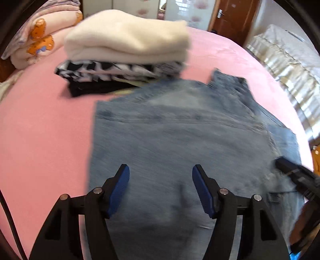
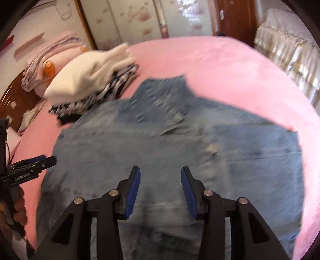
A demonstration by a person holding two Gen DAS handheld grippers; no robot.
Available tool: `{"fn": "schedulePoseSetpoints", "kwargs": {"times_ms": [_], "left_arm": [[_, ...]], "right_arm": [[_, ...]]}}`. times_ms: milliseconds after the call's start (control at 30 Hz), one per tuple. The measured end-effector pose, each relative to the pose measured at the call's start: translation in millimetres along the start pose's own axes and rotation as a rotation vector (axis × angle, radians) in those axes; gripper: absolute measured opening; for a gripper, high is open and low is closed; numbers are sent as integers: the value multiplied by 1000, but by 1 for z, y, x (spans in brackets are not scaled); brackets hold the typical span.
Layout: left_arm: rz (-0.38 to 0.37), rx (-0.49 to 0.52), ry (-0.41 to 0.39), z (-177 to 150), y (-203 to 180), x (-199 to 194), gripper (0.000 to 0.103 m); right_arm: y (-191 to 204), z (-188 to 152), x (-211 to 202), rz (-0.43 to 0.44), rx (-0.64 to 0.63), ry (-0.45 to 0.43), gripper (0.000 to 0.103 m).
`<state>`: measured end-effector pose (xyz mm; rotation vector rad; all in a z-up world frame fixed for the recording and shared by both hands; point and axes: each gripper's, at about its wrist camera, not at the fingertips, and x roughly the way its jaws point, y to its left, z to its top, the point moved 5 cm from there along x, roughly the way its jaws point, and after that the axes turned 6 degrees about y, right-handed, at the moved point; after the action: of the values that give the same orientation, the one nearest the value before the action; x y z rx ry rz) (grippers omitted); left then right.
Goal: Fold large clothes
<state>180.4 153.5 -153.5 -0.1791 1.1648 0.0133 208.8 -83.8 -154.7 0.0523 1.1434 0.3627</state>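
Left wrist view: looks steeply down along the left gripper (image 1: 161, 170) onto the denim garment (image 1: 180, 140) on the pink bed (image 1: 40, 130), at close range. Right wrist view: the same downward aim from the garment's other side. Both share the folded stack (image 2: 90, 80), the door (image 1: 230, 14) and, though blurred, apparently the collar (image 2: 166, 88).

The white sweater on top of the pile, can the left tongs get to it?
Probably yes. The white sweater lies uncovered atop the pile, and the left tongs are open and empty, with only the denim jacket lying flat between.
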Motion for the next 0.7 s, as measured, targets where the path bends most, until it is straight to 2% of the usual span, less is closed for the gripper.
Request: {"fn": "schedulePoseSetpoints", "kwargs": {"times_ms": [100, 167, 267, 333, 433, 467, 533, 600, 700], "left_arm": [[1, 30, 0, -11, -24, 10, 64], [4, 49, -2, -17, -35, 21, 64], [29, 68, 14, -29, -40, 35, 64], [23, 69, 16, -29, -36, 38, 68], [33, 44, 30, -25, -21, 40, 72], [34, 28, 33, -23, -13, 41, 72], [13, 0, 38, -22, 0, 42, 72], [3, -18, 39, -21, 9, 43, 72], [4, -21, 44, -21, 10, 44, 72]], "right_arm": [[20, -10, 13, 38, -29, 28, 42], [28, -15, 25, 32, -48, 53, 42], [27, -16, 29, 14, -66, 44, 40], [13, -14, 28, -60, -60, 39, 40], [-30, -20, 18, -168, 4, 28, 39], [-46, -22, 13, -164, 34, 25, 38], [-70, -26, 8, -84, 94, 29, 8], [-78, -27, 4, -55, 113, 34, 3], [-75, -29, 2, -76, 108, 33, 4]]}}
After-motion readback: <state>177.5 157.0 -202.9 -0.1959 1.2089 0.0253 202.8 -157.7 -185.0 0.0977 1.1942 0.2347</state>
